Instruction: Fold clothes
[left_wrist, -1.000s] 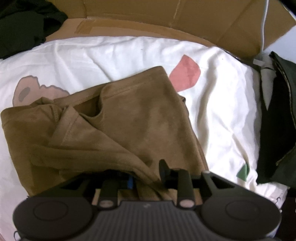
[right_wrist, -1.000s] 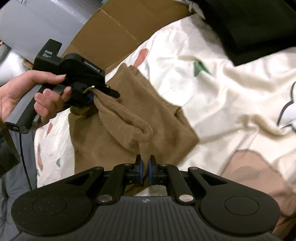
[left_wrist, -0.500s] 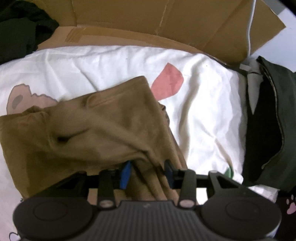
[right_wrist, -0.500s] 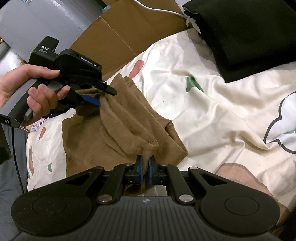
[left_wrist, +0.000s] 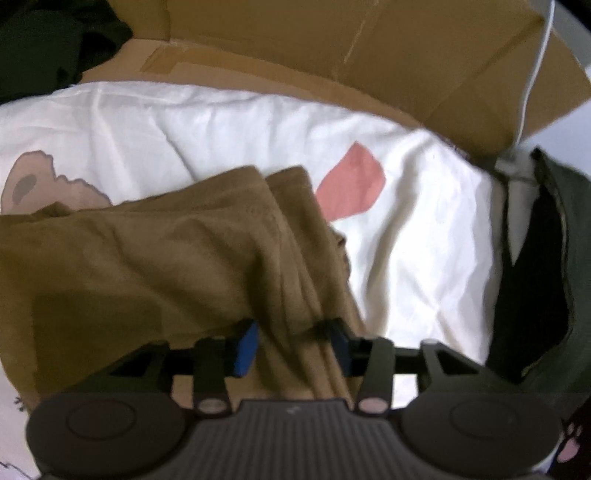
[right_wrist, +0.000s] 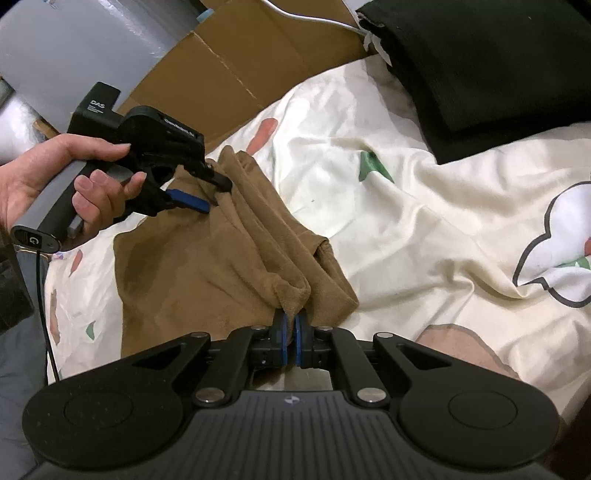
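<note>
Between the pads of the left gripper (left_wrist: 293, 345), a ridge of the brown fleece garment (left_wrist: 155, 258), folded on the white printed sheet (left_wrist: 424, 251). Jaws apart and opening, pads no longer pressing, probably to let the folded edge settle. Beyond the tips, cardboard (left_wrist: 369, 55).

Ahead of the right gripper (right_wrist: 290, 338), jaws together, clamped on the near corner of the brown fleece garment (right_wrist: 207, 266), likely to keep the fold taut. Farther left, left gripper (right_wrist: 207, 194) in a hand (right_wrist: 55, 184), fingers spread around the far edge.

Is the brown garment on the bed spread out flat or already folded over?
Folded over. The brown garment lies in doubled layers with stacked edges along its right side, on the printed sheet.
</note>
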